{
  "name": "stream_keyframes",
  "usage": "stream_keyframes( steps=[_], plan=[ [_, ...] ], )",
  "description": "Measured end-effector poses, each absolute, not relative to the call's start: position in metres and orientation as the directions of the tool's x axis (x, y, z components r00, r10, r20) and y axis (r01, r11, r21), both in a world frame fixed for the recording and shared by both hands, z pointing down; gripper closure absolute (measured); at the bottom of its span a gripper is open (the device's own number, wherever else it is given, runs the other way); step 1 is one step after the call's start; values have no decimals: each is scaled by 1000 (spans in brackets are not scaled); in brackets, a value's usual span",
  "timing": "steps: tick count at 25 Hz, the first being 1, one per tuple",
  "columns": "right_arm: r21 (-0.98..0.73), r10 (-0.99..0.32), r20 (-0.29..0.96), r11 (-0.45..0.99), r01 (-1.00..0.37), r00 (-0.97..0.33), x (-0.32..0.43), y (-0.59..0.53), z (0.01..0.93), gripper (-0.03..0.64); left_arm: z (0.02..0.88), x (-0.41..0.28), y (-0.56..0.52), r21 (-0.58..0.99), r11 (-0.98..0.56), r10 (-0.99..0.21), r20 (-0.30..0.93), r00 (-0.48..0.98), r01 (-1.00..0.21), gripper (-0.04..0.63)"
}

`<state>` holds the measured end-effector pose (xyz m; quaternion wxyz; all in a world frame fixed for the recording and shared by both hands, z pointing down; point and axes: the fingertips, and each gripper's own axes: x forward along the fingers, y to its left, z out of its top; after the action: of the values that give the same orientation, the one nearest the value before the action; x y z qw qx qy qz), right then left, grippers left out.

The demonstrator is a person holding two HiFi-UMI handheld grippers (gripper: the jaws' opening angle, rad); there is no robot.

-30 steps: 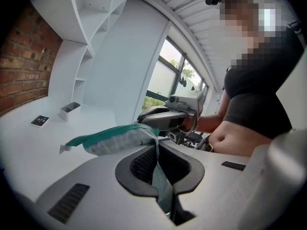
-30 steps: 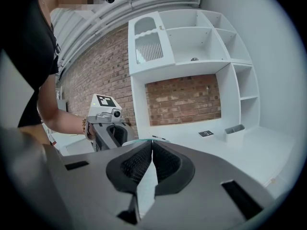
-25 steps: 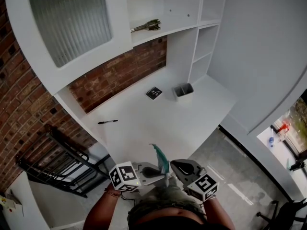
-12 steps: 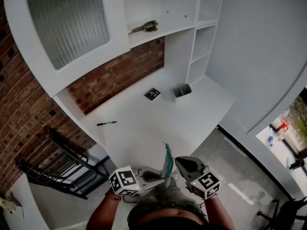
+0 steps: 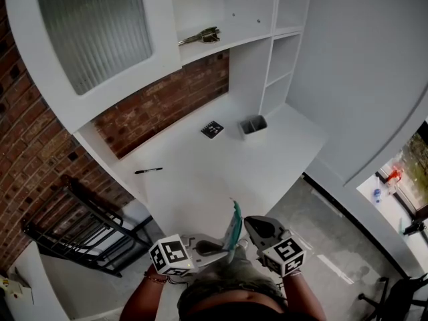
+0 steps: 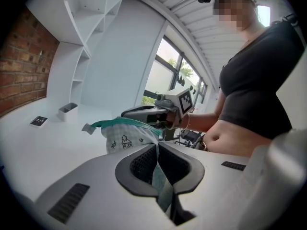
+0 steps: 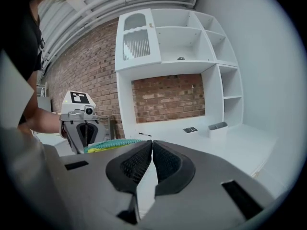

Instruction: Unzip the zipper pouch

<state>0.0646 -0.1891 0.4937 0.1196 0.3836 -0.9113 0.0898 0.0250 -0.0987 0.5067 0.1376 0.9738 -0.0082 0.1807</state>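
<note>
The zipper pouch (image 5: 233,225) is white with small prints and a teal zipper band. It hangs in the air between my two grippers, just in front of my body. In the left gripper view its fabric (image 6: 125,139) runs into the left gripper (image 6: 157,145), whose jaws are shut on it. The right gripper (image 6: 163,121) meets the far end of the teal band. Seen from the right gripper view, the teal edge (image 7: 108,144) leads up to the right gripper (image 7: 152,142), which is shut; the pull itself is too small to see. The left gripper (image 5: 225,245) and right gripper (image 5: 245,231) sit close together.
A white desk (image 5: 221,166) lies ahead with a black pen (image 5: 148,171), a small black card (image 5: 212,128) and a small grey bin (image 5: 254,126). White shelves rise above it against a brick wall, and a metal object (image 5: 200,37) rests on one shelf. A black metal rack (image 5: 73,226) stands at the left.
The pouch's upper end has swung from leaning left to leaning right. Both grippers stay shut and nearly in place.
</note>
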Motion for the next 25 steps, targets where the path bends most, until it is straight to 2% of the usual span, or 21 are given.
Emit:
stream_keyframes(
  steps=[6, 16, 21, 25],
  plan=[
    [-92, -726, 305, 622, -778, -616, 79, -198, 498, 609, 508, 24, -93, 265, -963, 58, 354, 934, -40, 586],
    [-40, -747, 338, 596, -802, -572, 82, -207, 499, 609, 499, 21, -99, 277, -961, 68, 315, 947, -23, 586],
    [-64, -796, 349, 506, -860, -495, 107, -229, 500, 611, 500, 14, -95, 284, -959, 97, 317, 943, 3, 586],
    [-33, -790, 355, 524, -851, -500, 103, -235, 498, 611, 498, 8, -103, 307, -951, 75, 285, 956, -17, 586]
  ],
)
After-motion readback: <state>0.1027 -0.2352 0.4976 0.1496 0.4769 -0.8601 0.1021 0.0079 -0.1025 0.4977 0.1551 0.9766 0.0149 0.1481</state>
